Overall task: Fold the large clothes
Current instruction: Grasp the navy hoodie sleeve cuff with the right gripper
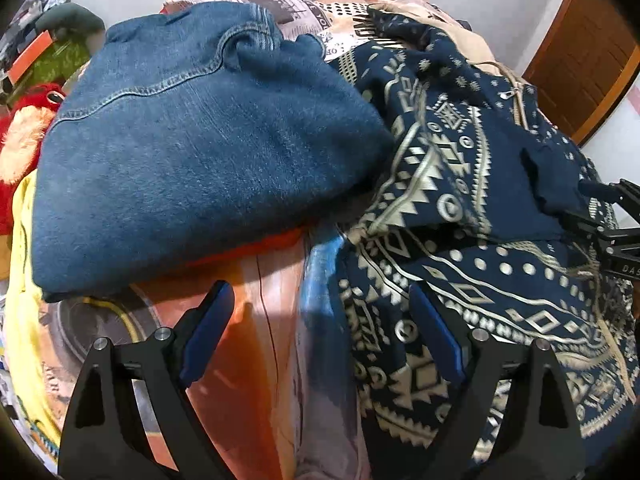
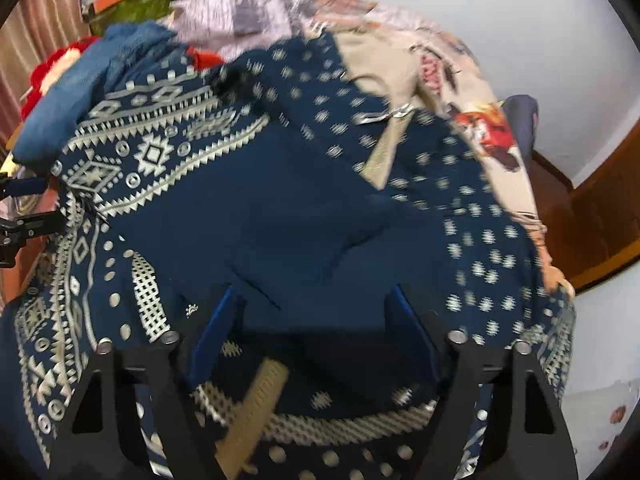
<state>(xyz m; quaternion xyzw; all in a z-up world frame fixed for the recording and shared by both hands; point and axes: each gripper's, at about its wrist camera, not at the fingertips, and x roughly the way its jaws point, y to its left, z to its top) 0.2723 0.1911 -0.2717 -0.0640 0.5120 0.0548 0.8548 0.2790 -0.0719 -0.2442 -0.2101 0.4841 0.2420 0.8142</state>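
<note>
- Handling the navy cotton garment with cream geometric print (image 2: pixel 280 208), I judge it light, soft and floppy; it lies rumpled on the bed with the printed bedsheet (image 1: pixel 256 320).
- My right gripper (image 2: pixel 312 328) hangs just over it, fingers spread around a plain navy fold, not pressing it.
- My left gripper (image 1: pixel 320 320) is released above bare sheet, beside the garment's left edge.
- I would pinch a hem or corner, not the bunched middle.
- The folded blue denim garment (image 1: pixel 180 152) touches its far left edge, crowding any spreading.
- The beige drawstring cord (image 2: pixel 256 408) may snag.
</note>
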